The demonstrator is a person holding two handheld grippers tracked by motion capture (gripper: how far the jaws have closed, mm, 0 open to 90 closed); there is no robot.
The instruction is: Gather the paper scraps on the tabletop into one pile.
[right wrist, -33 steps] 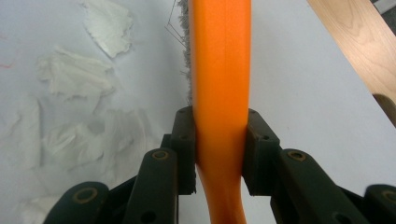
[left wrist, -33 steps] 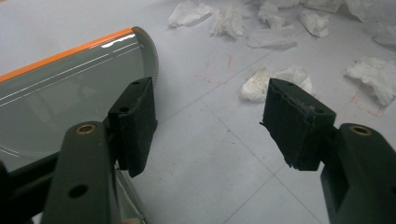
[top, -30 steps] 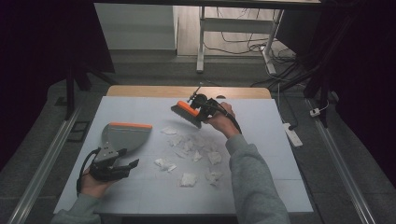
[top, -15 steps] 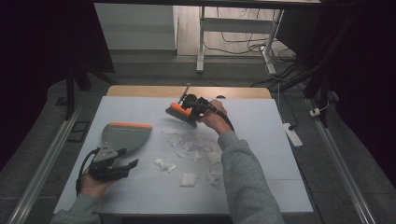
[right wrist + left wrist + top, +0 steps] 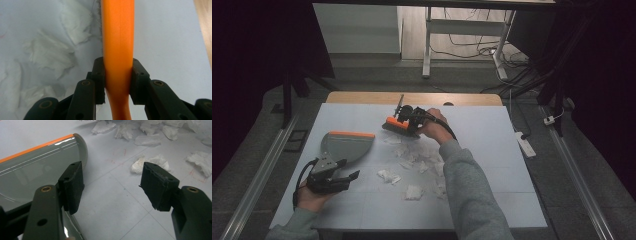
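Note:
An orange-backed hand brush (image 5: 398,124) is clamped in my right gripper (image 5: 411,118), shut on its orange handle (image 5: 117,37), just beyond a scatter of white paper scraps (image 5: 417,152). Its bristles hang low over the farthest scraps (image 5: 50,52). A grey dustpan (image 5: 346,145) with an orange lip lies flat at the left. My left gripper (image 5: 343,179) is just in front of it, open. In the left gripper view the dustpan (image 5: 37,170) lies behind the left jaw, bare mat shows between the jaws of my left gripper (image 5: 112,187), and scraps (image 5: 150,163) lie ahead.
A pale mat (image 5: 492,170) covers the table, with a wooden strip (image 5: 412,97) along the far edge. A white power strip (image 5: 526,142) lies off the table's right side. Metal rails (image 5: 257,185) run down both sides.
My right gripper has carried the brush to the left and slightly lower, over the far edge of the scraps. The left gripper and dustpan have stayed put.

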